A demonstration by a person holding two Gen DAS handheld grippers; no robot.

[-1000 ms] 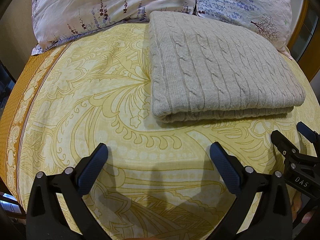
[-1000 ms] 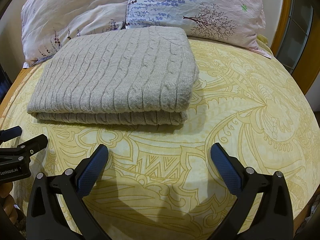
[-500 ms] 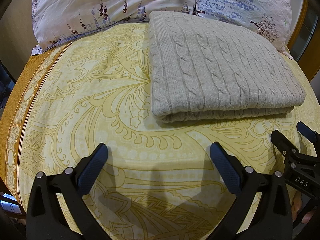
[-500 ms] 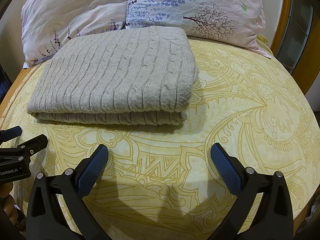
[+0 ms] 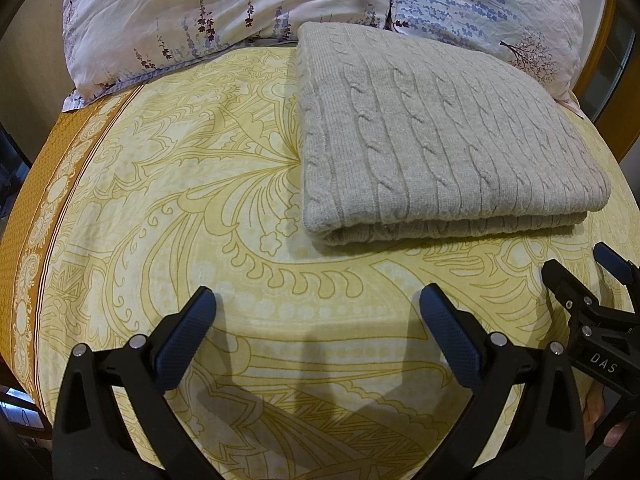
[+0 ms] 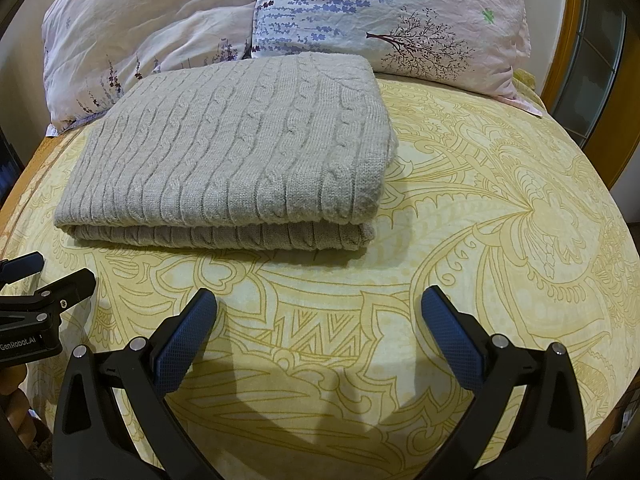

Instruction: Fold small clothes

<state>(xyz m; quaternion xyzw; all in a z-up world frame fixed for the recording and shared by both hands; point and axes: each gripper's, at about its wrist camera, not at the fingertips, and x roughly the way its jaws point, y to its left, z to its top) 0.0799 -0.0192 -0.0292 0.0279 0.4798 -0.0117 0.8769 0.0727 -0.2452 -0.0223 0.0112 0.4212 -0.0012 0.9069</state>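
Note:
A grey cable-knit sweater (image 5: 436, 136) lies folded into a thick rectangle on the yellow patterned bedspread (image 5: 192, 208), its folded edge facing me. The same sweater (image 6: 236, 152) fills the upper left of the right wrist view. My left gripper (image 5: 316, 312) hovers open over bare bedspread, short of the sweater's near left corner, holding nothing. My right gripper (image 6: 318, 312) is open too, empty, just short of the sweater's near right corner. Each gripper shows at the edge of the other's view: the right gripper (image 5: 580, 276) and the left gripper (image 6: 48, 276).
Two floral pillows (image 5: 224, 12) (image 6: 392, 12) lean at the head of the bed behind the sweater. An orange border (image 5: 36, 208) marks the bedspread's left edge. A wooden frame (image 6: 568, 32) stands at the right. Bare bedspread (image 6: 500, 200) lies right of the sweater.

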